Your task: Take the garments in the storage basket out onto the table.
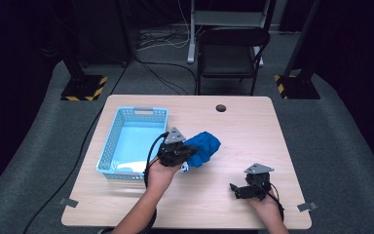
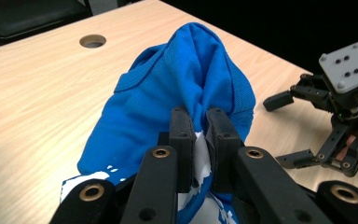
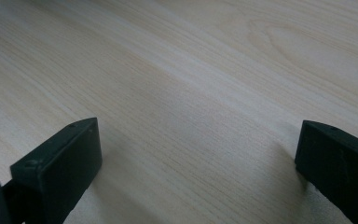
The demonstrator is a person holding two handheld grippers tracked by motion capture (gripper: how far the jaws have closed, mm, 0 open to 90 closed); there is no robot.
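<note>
Two jaws, left gripper (image 2: 199, 133): clenched on a fold of the blue cloth (image 2: 177, 93).
Basket (image 1: 108, 155): just left; carry the cloth over its rim before letting go.
Cloth: bunched on table, beside basket.
Right gripper (image 1: 234, 190): jaws wide apart, empty, resting near the table's front edge.

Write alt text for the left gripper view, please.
The left gripper pinches a fold of a bunched blue cloth between its black fingers, over a light wooden table. At right, the right gripper sits open, a hand behind it; a round hole shows in the tabletop.
</note>
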